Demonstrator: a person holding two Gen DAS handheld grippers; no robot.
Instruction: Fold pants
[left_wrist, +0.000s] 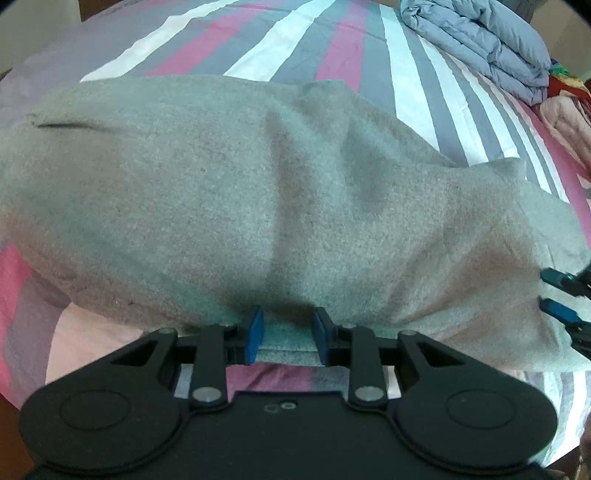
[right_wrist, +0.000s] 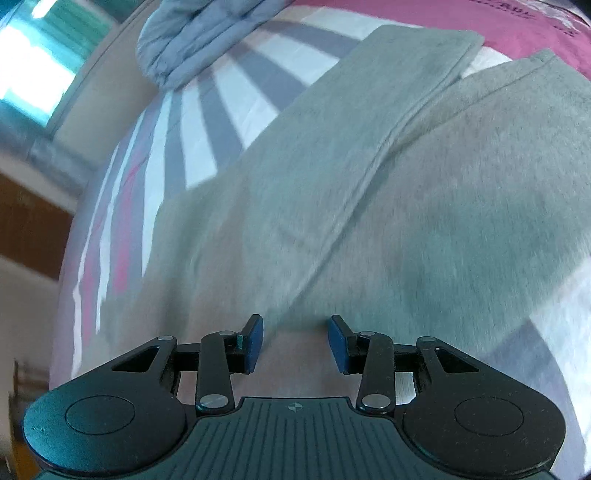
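Grey sweatpants (left_wrist: 240, 192) lie spread across a striped bed. In the left wrist view my left gripper (left_wrist: 288, 334) is open, its blue pads on either side of the near edge of the fabric, which lies between the jaws. My right gripper (left_wrist: 554, 295) shows at the right edge, over the pants. In the right wrist view the pants (right_wrist: 388, 192) fill the frame, both legs running away to the upper right. My right gripper (right_wrist: 297, 341) is open just above the cloth near its edge, holding nothing.
The bed sheet (left_wrist: 325, 48) has pink, grey and white stripes. A folded blue-grey quilt (left_wrist: 476, 40) lies at the far right, also in the right wrist view (right_wrist: 192, 37). Pink and colourful bedding (left_wrist: 569, 110) is stacked at the right edge. A window (right_wrist: 29, 66) is at the left.
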